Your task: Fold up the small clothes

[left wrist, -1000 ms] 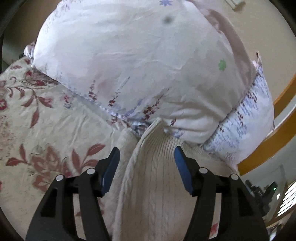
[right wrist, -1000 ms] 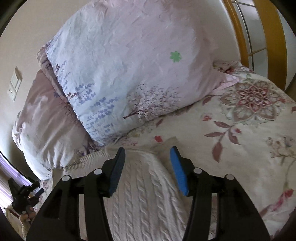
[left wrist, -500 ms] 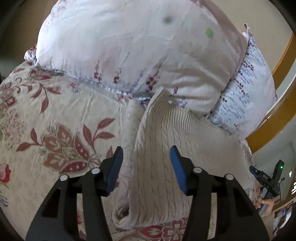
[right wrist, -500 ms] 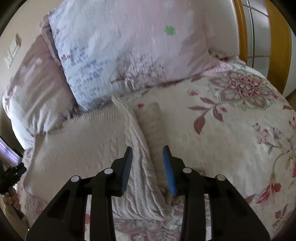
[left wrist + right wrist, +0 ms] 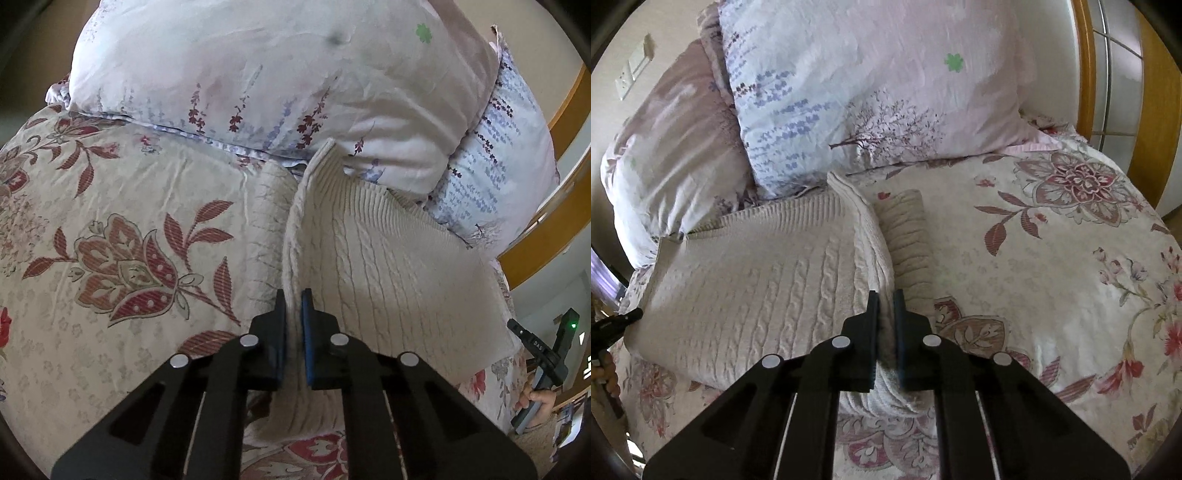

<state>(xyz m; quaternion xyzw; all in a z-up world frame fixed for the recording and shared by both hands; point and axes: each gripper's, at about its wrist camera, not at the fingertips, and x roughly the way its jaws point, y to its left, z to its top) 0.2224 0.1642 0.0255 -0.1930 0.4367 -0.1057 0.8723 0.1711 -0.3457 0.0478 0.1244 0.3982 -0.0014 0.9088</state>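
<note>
A cream cable-knit sweater (image 5: 388,266) lies spread on a floral bedspread (image 5: 110,229), its ribbed end against the pillows. My left gripper (image 5: 293,297) is shut on the sweater's left side edge, the knit pinched between the blue pads. In the right wrist view the same sweater (image 5: 768,280) fills the left half, with one sleeve (image 5: 908,236) lying flat beside the body. My right gripper (image 5: 885,297) is shut on the sweater's right side edge, where the fabric bunches into a fold between its fingers.
Two floral pillows (image 5: 277,74) (image 5: 868,92) stand right behind the sweater. A wooden bed frame (image 5: 546,229) and a glazed wooden door (image 5: 1123,66) border the far side. A hand holding the other gripper's handle (image 5: 539,380) shows at the right edge.
Both grippers have come down toward the bed and closed from wide open onto the sweater's two side edges. The sweater's edges are now pinched up into ridges.
</note>
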